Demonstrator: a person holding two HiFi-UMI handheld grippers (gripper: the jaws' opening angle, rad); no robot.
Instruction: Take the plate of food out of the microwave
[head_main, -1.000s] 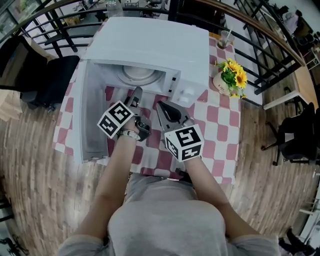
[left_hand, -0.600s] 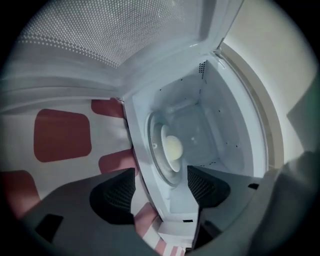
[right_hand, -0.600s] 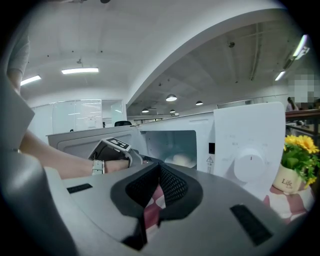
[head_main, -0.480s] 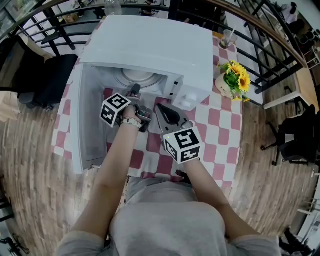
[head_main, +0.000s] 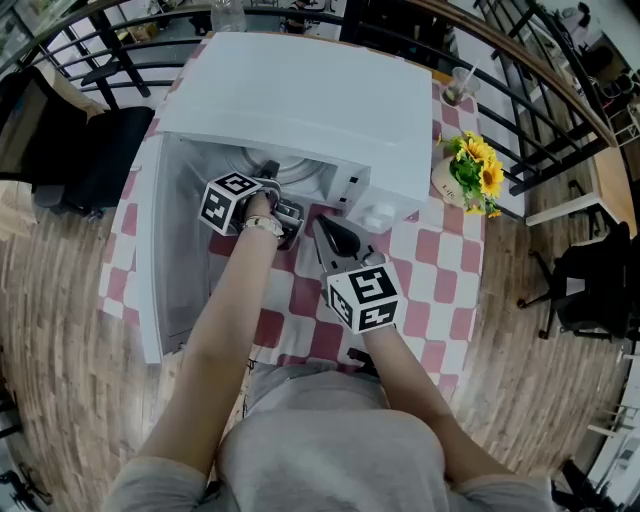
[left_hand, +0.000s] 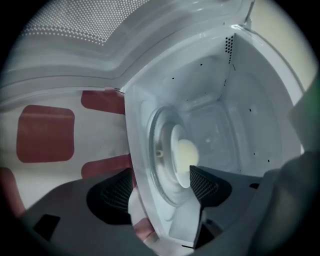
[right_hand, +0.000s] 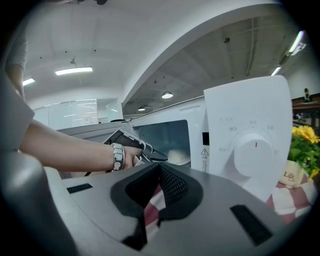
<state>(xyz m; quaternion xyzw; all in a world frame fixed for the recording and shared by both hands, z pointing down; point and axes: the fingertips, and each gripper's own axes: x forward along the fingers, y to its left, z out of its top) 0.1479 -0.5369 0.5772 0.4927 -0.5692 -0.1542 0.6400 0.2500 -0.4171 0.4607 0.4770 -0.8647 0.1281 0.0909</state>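
The white microwave (head_main: 300, 90) stands on the checked table with its door (head_main: 165, 250) swung open to the left. Inside, a white plate (left_hand: 179, 159) with pale food (left_hand: 190, 154) rests on the glass turntable (left_hand: 160, 165); the food (right_hand: 178, 156) also shows through the opening in the right gripper view. My left gripper (head_main: 268, 175) is at the mouth of the cavity, rolled sideways. Its jaws (left_hand: 157, 187) have just been opening and stand wide, short of the plate, gripping nothing. My right gripper (head_main: 325, 225) hangs in front of the control panel, its jaws (right_hand: 159, 167) shut on nothing.
The microwave's knob (right_hand: 255, 150) is right of the opening. A pot of yellow flowers (head_main: 470, 170) and a glass cup (head_main: 457, 85) stand at the table's right side. A black chair (head_main: 80, 150) is to the left, with railings behind the table.
My left gripper has moved forward and down to the cavity's mouth and rolled over. The right gripper has sunk a little nearer the microwave's front.
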